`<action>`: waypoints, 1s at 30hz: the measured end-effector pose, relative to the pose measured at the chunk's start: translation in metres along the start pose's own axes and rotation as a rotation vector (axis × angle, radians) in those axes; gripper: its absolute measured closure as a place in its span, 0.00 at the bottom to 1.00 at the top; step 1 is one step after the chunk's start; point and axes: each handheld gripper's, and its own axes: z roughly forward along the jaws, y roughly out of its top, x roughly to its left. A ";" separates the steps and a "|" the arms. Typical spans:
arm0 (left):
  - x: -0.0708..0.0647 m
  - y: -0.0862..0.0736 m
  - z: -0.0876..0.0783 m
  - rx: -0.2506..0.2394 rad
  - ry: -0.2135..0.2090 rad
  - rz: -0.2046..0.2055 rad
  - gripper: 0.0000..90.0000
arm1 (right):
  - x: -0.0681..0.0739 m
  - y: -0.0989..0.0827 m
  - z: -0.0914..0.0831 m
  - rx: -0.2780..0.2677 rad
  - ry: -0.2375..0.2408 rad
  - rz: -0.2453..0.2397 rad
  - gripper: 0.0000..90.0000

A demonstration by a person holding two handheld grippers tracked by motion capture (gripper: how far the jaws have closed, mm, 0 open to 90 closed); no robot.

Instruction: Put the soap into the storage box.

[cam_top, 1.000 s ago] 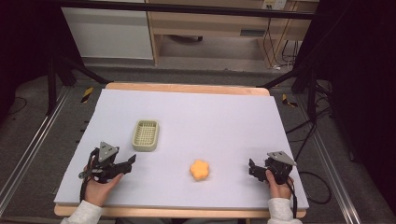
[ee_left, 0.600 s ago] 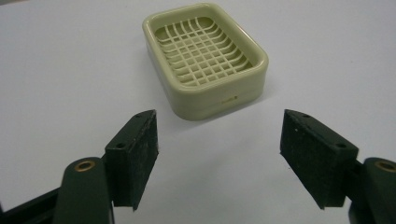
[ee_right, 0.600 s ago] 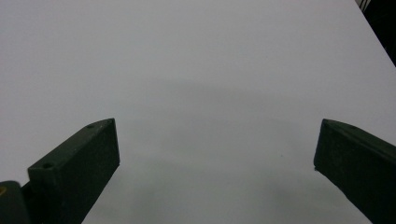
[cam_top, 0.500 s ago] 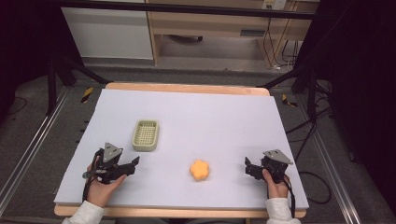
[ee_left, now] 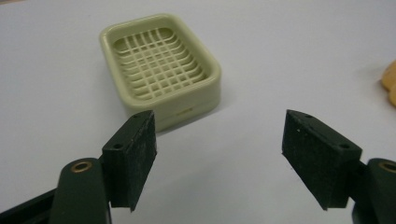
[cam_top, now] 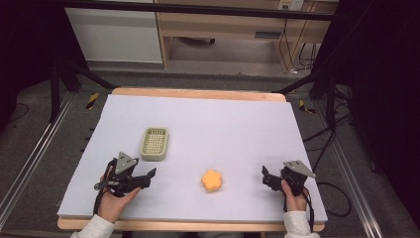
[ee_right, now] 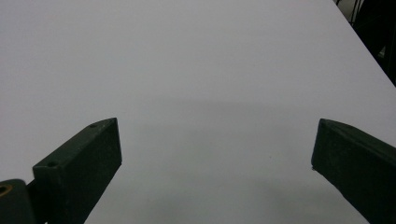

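Left gripper (ee_left: pixel 217 158) jaws just opening (nothing between) | right gripper (ee_right: pixel 215 158) open | orange piece (ee_left: pixel 390 84) edge-cropped

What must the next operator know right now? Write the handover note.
Left gripper: jaws have just been opening, nothing between them, aimed at the pale green plastic soap dish with a grid floor, just short of it.
Right gripper: open, holding nothing, over bare white table.
Orange flower-shaped soap: lies loose on the table between both grippers, apart from the dish.
Done: nothing gripped yet.
Left: probably all handling of the soap and the dish.

Basket (cam_top: pixel 154 144) behind-left of flower piece (cam_top: pixel 212 180)
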 end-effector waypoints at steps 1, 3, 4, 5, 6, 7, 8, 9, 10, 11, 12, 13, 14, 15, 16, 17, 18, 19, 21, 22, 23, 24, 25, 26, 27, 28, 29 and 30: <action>-0.003 0.002 0.002 -0.008 -0.010 0.003 0.29 | -0.001 0.000 -0.001 -0.006 0.006 0.000 0.02; -0.007 0.003 0.003 -0.007 -0.017 0.012 0.29 | -0.001 -0.001 -0.002 -0.017 0.027 0.005 0.02; -0.009 0.004 0.004 -0.006 -0.023 0.020 0.29 | -0.001 -0.001 -0.002 -0.018 0.025 0.005 0.02; -0.011 0.005 0.005 -0.008 -0.028 0.023 0.29 | -0.001 -0.001 -0.002 -0.016 0.019 0.006 0.02; -0.013 0.005 0.006 -0.007 -0.033 0.026 0.29 | -0.001 -0.001 -0.001 -0.013 0.020 0.000 0.02; -0.017 0.007 0.008 -0.009 -0.038 0.031 0.29 | 0.000 0.000 -0.001 -0.005 0.022 0.001 0.03; -0.018 0.008 0.008 -0.005 -0.041 0.036 0.29 | 0.000 0.000 0.000 0.004 0.025 -0.011 0.03; -0.020 0.009 0.009 -0.002 -0.048 0.039 0.29 | 0.000 0.000 0.001 0.007 0.028 -0.016 0.03; -0.022 0.011 0.011 -0.002 -0.053 0.042 0.29 | 0.001 0.000 0.001 0.008 0.023 -0.019 0.03; -0.023 0.012 0.011 -0.001 -0.057 0.043 0.29 | 0.001 0.000 0.001 0.009 0.022 -0.018 0.03; -0.025 0.012 0.012 -0.001 -0.061 0.050 0.29 | 0.001 0.000 0.001 0.008 0.021 -0.018 0.03; -0.027 0.013 0.013 0.005 -0.069 0.055 0.29 | 0.001 0.000 0.001 0.007 0.019 -0.019 0.03; -0.030 0.013 0.014 0.008 -0.076 0.057 0.29 | 0.001 0.000 0.001 0.008 0.017 -0.018 0.03; -0.033 0.013 0.015 0.018 -0.083 0.071 0.29 | 0.001 0.000 0.001 0.014 0.017 -0.017 0.03; -0.033 0.013 0.015 0.018 -0.083 0.071 0.29 | 0.001 0.000 0.001 0.014 0.017 -0.017 0.03; -0.035 0.014 0.016 0.023 -0.089 0.081 0.29 | 0.001 0.000 0.002 0.017 0.018 -0.019 0.03; -0.037 0.015 0.017 0.021 -0.093 0.083 0.29 | 0.001 0.000 0.002 0.021 0.019 -0.019 0.03; -0.039 0.016 0.018 0.021 -0.100 0.085 0.29 | 0.001 0.000 0.002 0.022 0.017 -0.021 0.03; -0.042 0.019 0.020 0.026 -0.119 0.085 0.29 | 0.001 0.000 0.002 0.027 0.021 -0.022 0.03; -0.046 0.020 0.022 0.025 -0.125 0.085 0.29 | 0.001 0.001 0.002 0.028 0.025 -0.025 0.03; -0.048 0.021 0.023 0.027 -0.130 0.099 0.29 | 0.001 0.001 0.003 0.028 0.027 -0.028 0.03; -0.053 0.022 0.025 0.032 -0.135 0.111 0.29 | 0.001 0.000 0.003 0.028 0.027 -0.028 0.03; -0.055 0.023 0.026 0.033 -0.136 0.121 0.29 | 0.001 0.001 0.002 0.028 0.025 -0.026 0.03; -0.058 0.025 0.027 0.035 -0.138 0.134 0.29 | 0.002 0.000 0.002 0.028 0.025 -0.026 0.03; -0.062 0.027 0.029 0.038 -0.144 0.142 0.29 | 0.001 0.000 0.002 0.028 0.024 -0.028 0.03; -0.064 0.028 0.030 0.041 -0.148 0.148 0.29 | 0.002 0.000 0.002 0.028 0.025 -0.026 0.03; -0.068 0.029 0.032 0.043 -0.152 0.154 0.29 | 0.001 0.000 0.003 0.028 0.023 -0.028 0.03; -0.071 0.030 0.033 0.041 -0.156 0.164 0.29 | 0.002 0.001 0.003 0.031 0.024 -0.028 0.03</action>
